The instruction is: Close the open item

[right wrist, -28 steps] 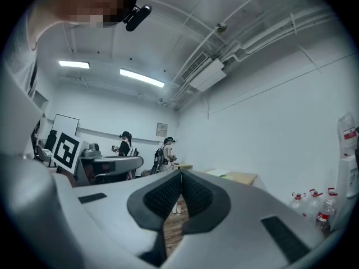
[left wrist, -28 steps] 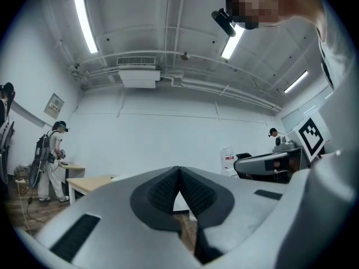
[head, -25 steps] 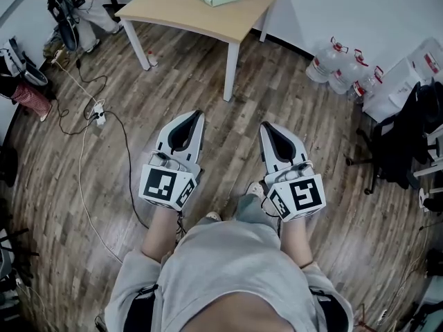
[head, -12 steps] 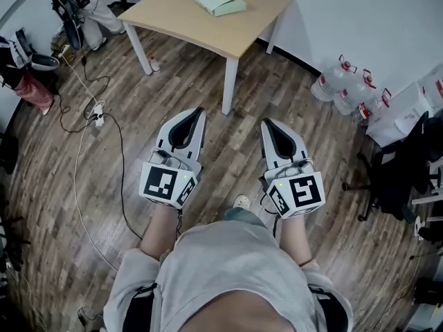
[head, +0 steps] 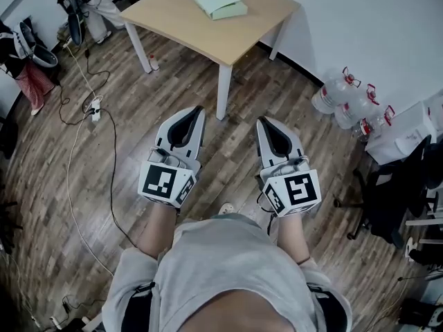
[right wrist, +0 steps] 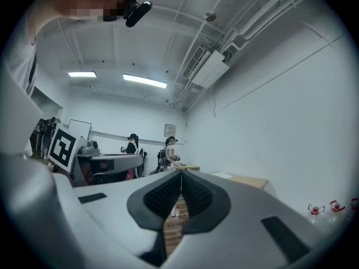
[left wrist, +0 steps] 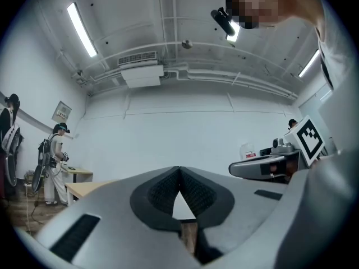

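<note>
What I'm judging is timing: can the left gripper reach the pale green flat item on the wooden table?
Probably not yet: the left gripper hangs short of the table; the item lies far across it.

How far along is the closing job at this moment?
Nothing looks done yet: the pale green item lies untouched on the table, well ahead of the person. Nothing is in hand: the left gripper and right gripper have their fingers shut and empty, above the wooden floor. Everything is left: reaching the table and closing the item.
</note>
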Action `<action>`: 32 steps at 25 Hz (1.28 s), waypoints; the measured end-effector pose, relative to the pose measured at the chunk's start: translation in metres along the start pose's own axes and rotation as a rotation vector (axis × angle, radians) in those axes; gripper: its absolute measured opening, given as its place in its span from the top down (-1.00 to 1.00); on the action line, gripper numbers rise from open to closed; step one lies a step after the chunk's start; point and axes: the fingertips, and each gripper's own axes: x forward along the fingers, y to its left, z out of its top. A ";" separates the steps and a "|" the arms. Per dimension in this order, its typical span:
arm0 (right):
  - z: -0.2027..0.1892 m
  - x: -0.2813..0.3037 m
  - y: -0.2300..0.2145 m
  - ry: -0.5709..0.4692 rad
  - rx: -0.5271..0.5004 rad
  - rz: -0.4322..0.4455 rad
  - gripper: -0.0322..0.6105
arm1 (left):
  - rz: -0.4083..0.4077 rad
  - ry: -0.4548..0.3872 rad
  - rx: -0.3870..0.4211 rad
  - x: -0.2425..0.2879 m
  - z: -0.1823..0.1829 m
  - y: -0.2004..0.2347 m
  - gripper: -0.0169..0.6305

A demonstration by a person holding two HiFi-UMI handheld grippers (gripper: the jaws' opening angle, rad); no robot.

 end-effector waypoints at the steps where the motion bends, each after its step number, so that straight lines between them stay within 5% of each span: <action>1: -0.002 0.000 -0.006 0.002 0.002 0.006 0.87 | 0.005 0.002 0.002 0.005 -0.002 -0.003 0.90; 12: -0.020 0.014 -0.045 0.008 0.059 0.018 0.87 | 0.020 0.037 0.015 0.041 -0.021 -0.013 0.90; 32: -0.016 0.152 -0.117 0.006 0.045 -0.031 0.87 | -0.053 0.011 0.003 0.173 -0.034 0.076 0.90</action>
